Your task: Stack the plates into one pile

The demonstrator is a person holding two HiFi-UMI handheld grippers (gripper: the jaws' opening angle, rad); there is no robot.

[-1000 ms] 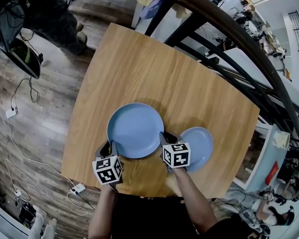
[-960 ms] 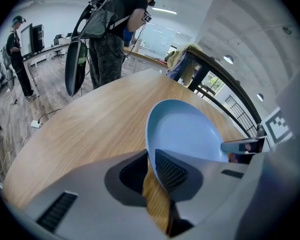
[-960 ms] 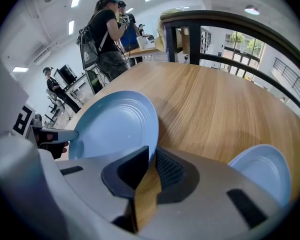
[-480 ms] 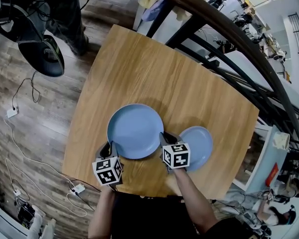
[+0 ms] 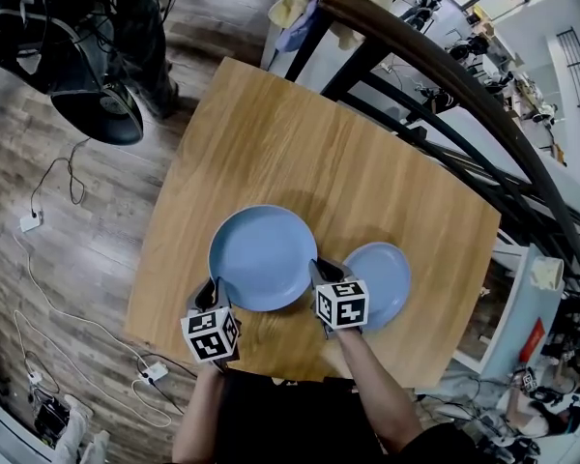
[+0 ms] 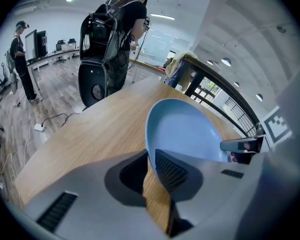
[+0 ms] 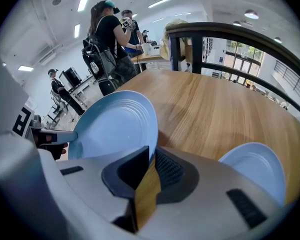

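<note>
A large blue plate [image 5: 263, 257] is held at its near rim by both grippers, just above the wooden table [image 5: 319, 133]. My left gripper [image 5: 216, 288] is shut on the rim's left near part, and the rim runs between its jaws [image 6: 151, 165]. On the right near part my right gripper [image 5: 317, 271] is shut on the same rim [image 7: 152, 156]. The plate [image 6: 185, 131] tilts up away from the jaws in both gripper views [image 7: 115, 126]. A smaller blue plate [image 5: 391, 276] lies flat on the table just right of the right gripper [image 7: 255, 169].
A dark curved railing [image 5: 445, 75] runs past the table's far right side. A person with a backpack [image 5: 87, 56] stands on the wood floor beyond the table's far left corner. Cables and a power strip [image 5: 153, 366] lie on the floor at the left.
The large plate has risen slightly with the left gripper, and a shadow shows under its far edge. The person with the backpack has moved closer to the table's left corner.
</note>
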